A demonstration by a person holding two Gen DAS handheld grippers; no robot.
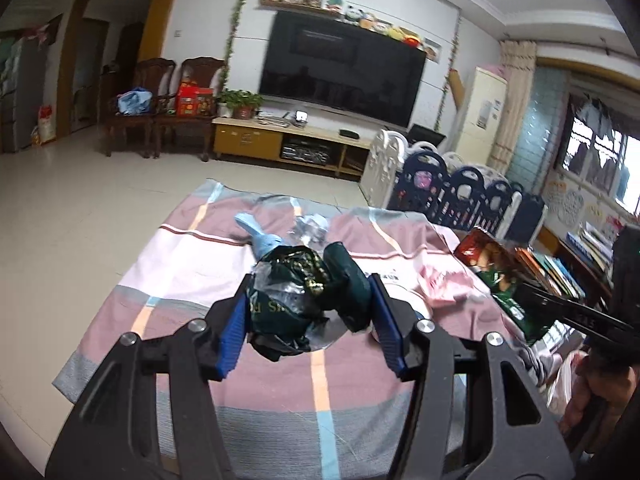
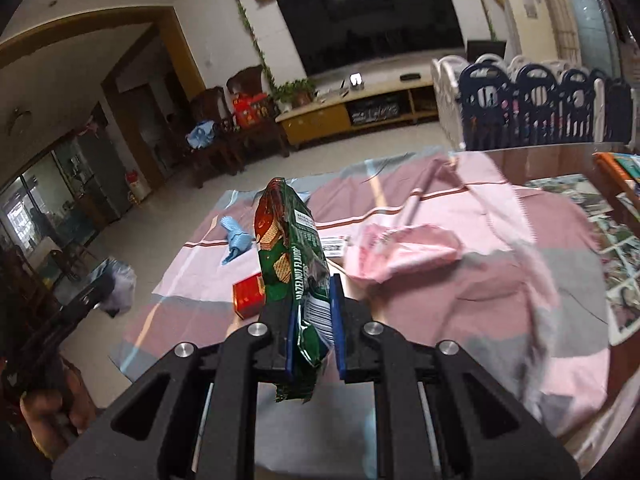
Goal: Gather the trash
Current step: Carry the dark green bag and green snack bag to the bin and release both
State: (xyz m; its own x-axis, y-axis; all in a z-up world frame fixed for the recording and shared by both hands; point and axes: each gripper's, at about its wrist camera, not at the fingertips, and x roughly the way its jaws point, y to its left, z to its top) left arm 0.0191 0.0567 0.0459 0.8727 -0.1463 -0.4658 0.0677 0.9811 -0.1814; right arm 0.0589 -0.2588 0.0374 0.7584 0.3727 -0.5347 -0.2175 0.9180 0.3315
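From your left wrist, your left gripper [image 1: 308, 312] clenches a crumpled dark green wrapper [image 1: 308, 292], lifted above the cloth [image 1: 180, 264]. A blue scrap [image 1: 260, 240] and a foil scrap [image 1: 312, 228] lie there uncollected.

From your right wrist, your right gripper [image 2: 316, 324] pinches a wafer bag [image 2: 292, 256] upright. A red box [image 2: 249, 294] and pink bag [image 2: 404, 252] remain; nothing looks binned yet.

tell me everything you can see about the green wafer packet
The green wafer packet is glossy crinkled foil, printed with wafer squares, a red top, a barcode and "hazelnut flavour". It looks flattened and stands upright, lifted above the striped cloth, its lower part pinched between the blue pads of the right hand-held gripper.
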